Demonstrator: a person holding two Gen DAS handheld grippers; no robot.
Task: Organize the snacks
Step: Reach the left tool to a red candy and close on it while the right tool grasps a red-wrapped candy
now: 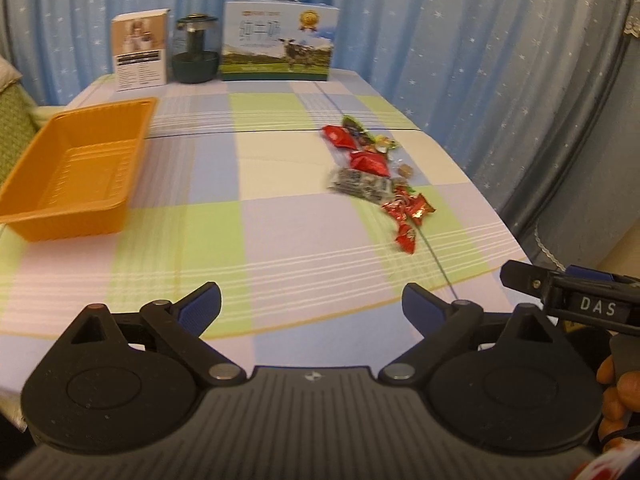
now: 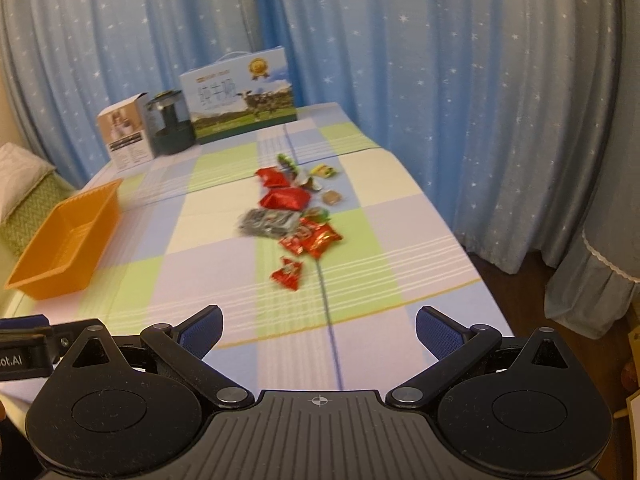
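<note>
Both tools hover over the near edge of the worktop (image 1: 280, 216), which wears a checked cloth. The left hand-held gripper (image 1: 311, 304) has its jaws spread wide with nothing between them, and so does the right hand-held gripper (image 2: 319, 322). The snacks (image 2: 294, 216) lie in a loose line right of centre, well apart from the orange tray (image 1: 76, 168) at the left edge.

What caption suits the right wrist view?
Open right gripper faces scattered snacks; the orange tray waits left.
</note>
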